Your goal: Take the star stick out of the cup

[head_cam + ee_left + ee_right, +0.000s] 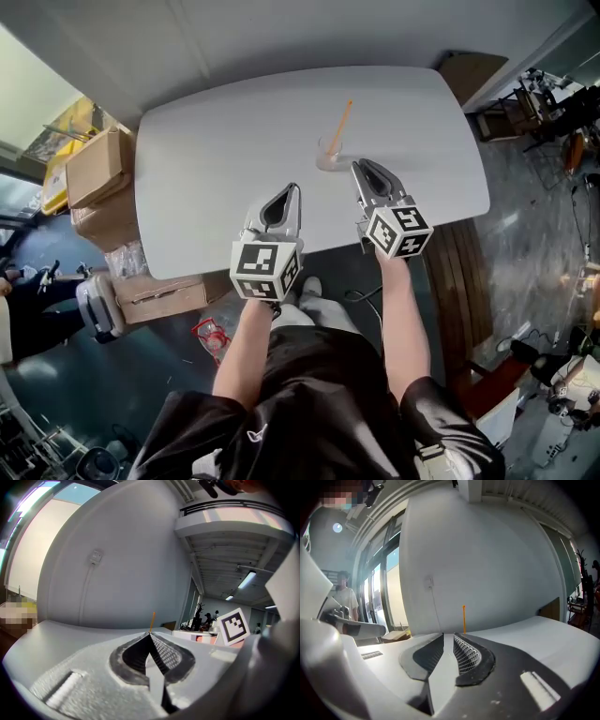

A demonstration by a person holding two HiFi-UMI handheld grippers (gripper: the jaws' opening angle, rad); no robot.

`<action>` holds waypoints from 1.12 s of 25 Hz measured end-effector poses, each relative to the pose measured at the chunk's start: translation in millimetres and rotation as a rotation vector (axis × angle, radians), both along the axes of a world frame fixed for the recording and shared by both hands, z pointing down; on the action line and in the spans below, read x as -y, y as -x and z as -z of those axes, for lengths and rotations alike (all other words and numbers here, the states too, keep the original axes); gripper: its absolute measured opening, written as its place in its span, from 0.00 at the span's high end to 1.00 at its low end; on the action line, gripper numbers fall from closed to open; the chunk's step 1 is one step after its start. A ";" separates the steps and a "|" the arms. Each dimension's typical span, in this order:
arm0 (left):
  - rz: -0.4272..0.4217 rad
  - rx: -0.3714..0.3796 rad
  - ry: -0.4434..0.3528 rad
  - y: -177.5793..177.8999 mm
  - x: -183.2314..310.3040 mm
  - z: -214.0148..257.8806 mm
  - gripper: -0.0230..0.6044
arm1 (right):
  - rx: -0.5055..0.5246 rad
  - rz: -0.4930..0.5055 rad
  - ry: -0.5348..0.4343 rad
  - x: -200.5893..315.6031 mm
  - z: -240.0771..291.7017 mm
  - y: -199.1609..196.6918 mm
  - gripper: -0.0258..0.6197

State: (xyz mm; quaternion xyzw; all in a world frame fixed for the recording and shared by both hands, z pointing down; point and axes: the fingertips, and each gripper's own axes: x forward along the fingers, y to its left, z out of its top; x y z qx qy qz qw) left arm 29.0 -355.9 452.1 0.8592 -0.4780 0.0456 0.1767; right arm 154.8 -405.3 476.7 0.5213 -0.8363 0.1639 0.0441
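L tongs [295,187] tips together, empty, over bench [206,159] nr front edge. R tongs [357,165] a slit apart, empty, just beside cup [329,156]. Star stick [341,120] stands in cup, tilted, w/ nothing touching it.

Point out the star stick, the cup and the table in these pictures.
star stick [343,120]: head view, middle of its orange shaft.
cup [325,159]: head view, its clear wall.
table [216,169]: head view, bare top.
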 end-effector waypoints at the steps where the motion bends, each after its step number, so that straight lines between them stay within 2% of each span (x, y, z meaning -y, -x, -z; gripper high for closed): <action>1: 0.005 0.001 0.002 1.6 0.8 -0.6 0.96 | 0.002 0.003 0.001 6.0 -0.4 0.7 0.85; 15: 0.044 0.009 0.030 9.3 13.5 -11.6 0.96 | -0.033 0.045 0.025 84.1 -21.5 11.4 0.81; 28: 0.077 0.006 0.063 22.3 22.1 -28.6 0.96 | -0.069 0.051 0.087 108.9 -51.2 14.5 0.83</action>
